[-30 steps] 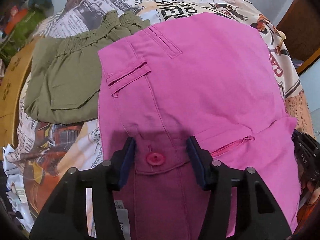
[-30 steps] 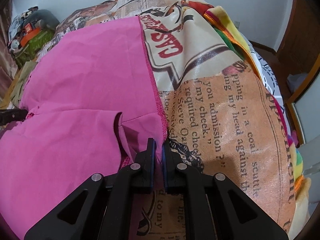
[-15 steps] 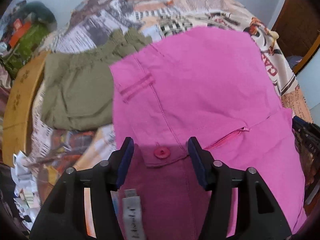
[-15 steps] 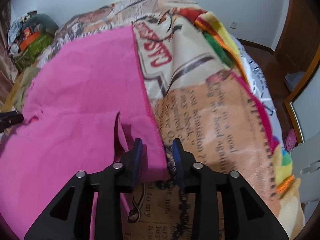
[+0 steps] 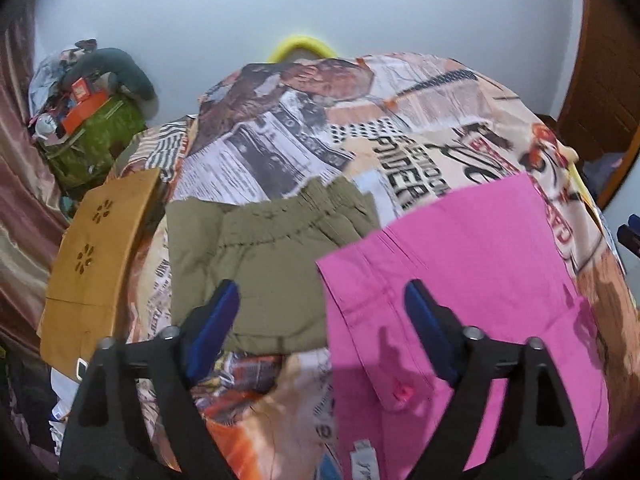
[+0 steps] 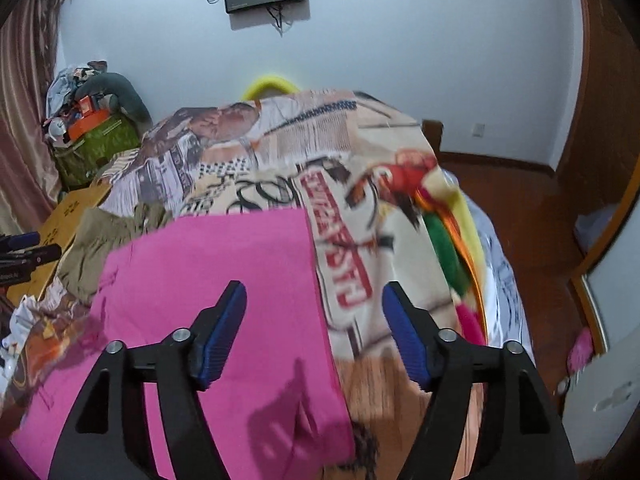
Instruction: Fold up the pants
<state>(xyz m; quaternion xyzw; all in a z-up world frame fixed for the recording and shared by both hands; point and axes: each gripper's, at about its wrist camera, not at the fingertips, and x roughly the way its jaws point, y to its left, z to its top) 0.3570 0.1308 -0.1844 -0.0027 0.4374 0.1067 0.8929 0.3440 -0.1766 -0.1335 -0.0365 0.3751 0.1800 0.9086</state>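
Both claws hang spread and empty: left claw [image 5: 322, 326] has the pink pants [image 5: 472, 280] below to its right, right claw [image 6: 314, 322] below to its left, pants stretching away ahead.

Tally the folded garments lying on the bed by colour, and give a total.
Pink pants: 1
Olive-green garment: 1
Total: 2
Both lie on the printed bedspread, side by side.
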